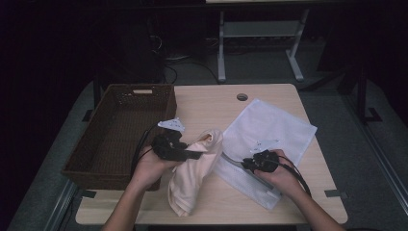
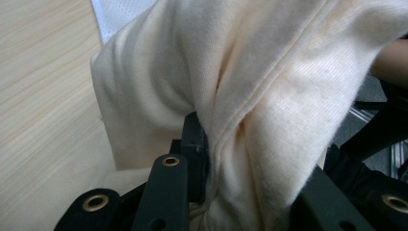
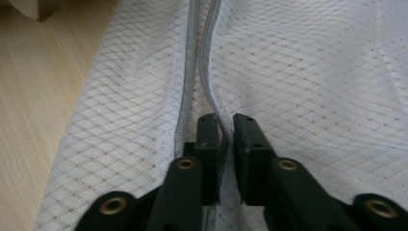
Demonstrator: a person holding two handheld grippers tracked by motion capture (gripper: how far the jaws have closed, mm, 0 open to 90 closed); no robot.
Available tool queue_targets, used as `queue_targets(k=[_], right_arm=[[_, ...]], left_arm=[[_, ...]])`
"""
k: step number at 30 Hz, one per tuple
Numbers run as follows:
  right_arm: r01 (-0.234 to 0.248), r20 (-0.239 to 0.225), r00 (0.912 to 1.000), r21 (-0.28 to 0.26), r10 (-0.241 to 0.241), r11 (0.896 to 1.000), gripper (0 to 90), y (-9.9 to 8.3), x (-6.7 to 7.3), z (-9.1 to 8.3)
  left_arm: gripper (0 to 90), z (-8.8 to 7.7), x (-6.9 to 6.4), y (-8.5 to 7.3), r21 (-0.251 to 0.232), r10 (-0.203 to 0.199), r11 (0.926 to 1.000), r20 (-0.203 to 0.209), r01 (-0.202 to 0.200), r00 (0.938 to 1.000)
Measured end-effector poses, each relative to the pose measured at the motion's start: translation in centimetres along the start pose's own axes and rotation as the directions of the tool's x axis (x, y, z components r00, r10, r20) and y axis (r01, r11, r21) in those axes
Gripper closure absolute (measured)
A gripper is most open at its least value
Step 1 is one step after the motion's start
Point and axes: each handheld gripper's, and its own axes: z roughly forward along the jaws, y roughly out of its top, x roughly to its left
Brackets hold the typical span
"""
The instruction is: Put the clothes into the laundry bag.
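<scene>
Your left tongs (image 1: 196, 155) are clamped on a fold of the cream garment (image 1: 192, 178), which hangs down to the desk (image 1: 207, 103) near its front edge. Your right tongs (image 3: 225, 126) are pinched on the zipper edge of the white mesh bag (image 1: 269, 127), lying flat toward the desk's right edge.

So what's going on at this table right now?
A person works with two handheld grippers. The left gripper is clamped on a cream garment, holding it bunched above the table. The right gripper pinches the zipper edge of a white mesh laundry bag lying flat. A wicker basket sits at the left.
</scene>
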Motion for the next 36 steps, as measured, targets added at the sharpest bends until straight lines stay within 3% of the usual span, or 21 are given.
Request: queue_targets(k=[3, 11, 17, 30, 36], right_arm=[[-0.017, -0.001, 0.9999, 0.002, 0.017, 1.0, 88.6, -0.1, -0.2, -0.1], [-0.064, -0.033, 0.9975, -0.024, 0.063, 0.998, 88.9, 0.6, -0.6, -1.1], [-0.056, -0.04, 0.9977, -0.029, 0.054, 0.998, 88.9, 1.9, -1.5, -1.9], [-0.07, -0.057, 0.9963, -0.12, 0.064, 0.99, 88.9, 3.9, -2.6, -3.9], [-0.072, -0.063, 0.9961, -0.178, 0.062, 0.981, 89.0, 5.3, -3.1, -5.4]], left_arm=[[72.4, 0.0, 0.1, 0.0, 0.002, -0.001, 1.0, -0.002, 0.001, 1.0], [72.4, 0.0, 0.2, -0.2, 0.004, -0.013, 0.9999, -0.005, 0.013, 0.9999], [72.5, -0.2, 0.6, -0.4, 0.0, -0.023, 0.9997, -0.01, 0.023, 0.9997], [72.5, 0.1, 0.8, -0.5, 0.006, -0.03, 0.9995, -0.003, 0.03, 0.9995], [72.5, 0.1, 0.9, -0.6, 0.006, -0.035, 0.9994, -0.001, 0.035, 0.9994]])
